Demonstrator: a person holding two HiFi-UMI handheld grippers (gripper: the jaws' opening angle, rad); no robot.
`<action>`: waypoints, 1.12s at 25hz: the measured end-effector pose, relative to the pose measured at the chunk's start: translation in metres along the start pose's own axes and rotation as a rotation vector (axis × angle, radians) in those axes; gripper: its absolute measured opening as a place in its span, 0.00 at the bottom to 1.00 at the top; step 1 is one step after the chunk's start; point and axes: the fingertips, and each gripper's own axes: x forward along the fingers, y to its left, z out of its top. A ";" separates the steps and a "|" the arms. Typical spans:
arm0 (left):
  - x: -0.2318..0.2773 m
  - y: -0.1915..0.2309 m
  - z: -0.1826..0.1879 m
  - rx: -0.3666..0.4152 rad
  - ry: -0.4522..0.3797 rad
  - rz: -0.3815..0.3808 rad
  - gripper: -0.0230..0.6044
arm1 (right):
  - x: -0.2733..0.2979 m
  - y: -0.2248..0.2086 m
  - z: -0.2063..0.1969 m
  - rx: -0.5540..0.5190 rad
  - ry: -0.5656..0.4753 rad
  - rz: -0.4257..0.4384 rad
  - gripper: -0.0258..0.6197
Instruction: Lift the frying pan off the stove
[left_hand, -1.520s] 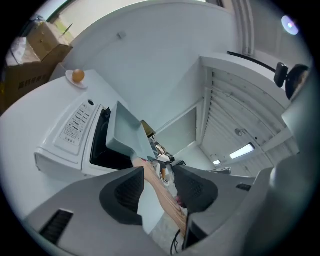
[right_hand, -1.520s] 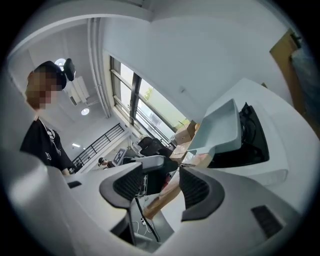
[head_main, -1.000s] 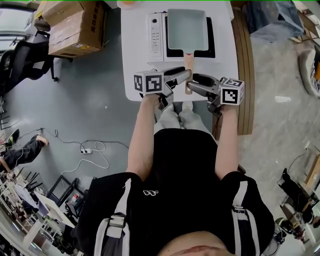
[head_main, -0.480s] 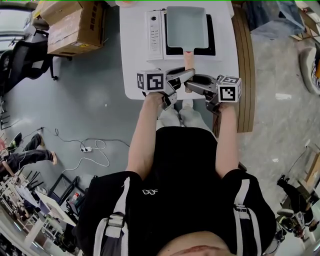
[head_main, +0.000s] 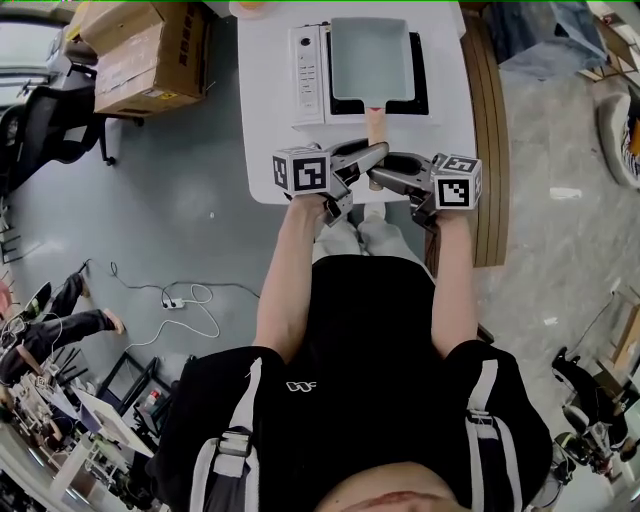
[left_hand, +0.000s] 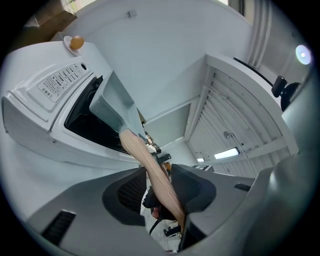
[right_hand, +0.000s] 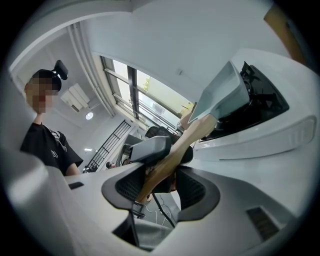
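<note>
A grey rectangular frying pan (head_main: 372, 55) sits on the white stove (head_main: 310, 60), its wooden handle (head_main: 375, 122) pointing toward me. My left gripper (head_main: 377, 152) comes in from the left and holds the handle (left_hand: 150, 165) between its pads, with its jaws opening slightly. From the right, my right gripper (head_main: 378, 178) grips the same handle (right_hand: 175, 155) just nearer me. In the right gripper view the pan (right_hand: 225, 92) tilts up from the stove's black top. The left gripper's jaw also shows there, above the handle.
The stove stands at the far end of a narrow white table (head_main: 270, 130). Wooden planks (head_main: 490, 150) run along its right side. Cardboard boxes (head_main: 150, 50) and a chair (head_main: 50, 120) stand to the left. A person in black (right_hand: 47, 140) stands nearby.
Both grippers have closed in on the wooden handle from either side. The pan has stayed on the stove.
</note>
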 end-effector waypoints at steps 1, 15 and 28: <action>-0.001 0.000 0.001 0.004 -0.005 -0.002 0.30 | 0.000 0.001 0.001 -0.006 0.003 -0.001 0.35; -0.006 -0.035 0.018 0.097 -0.030 -0.004 0.31 | -0.007 0.028 0.020 -0.126 0.038 0.014 0.36; -0.015 -0.079 0.045 0.199 -0.079 -0.029 0.31 | -0.012 0.064 0.050 -0.222 0.023 0.028 0.36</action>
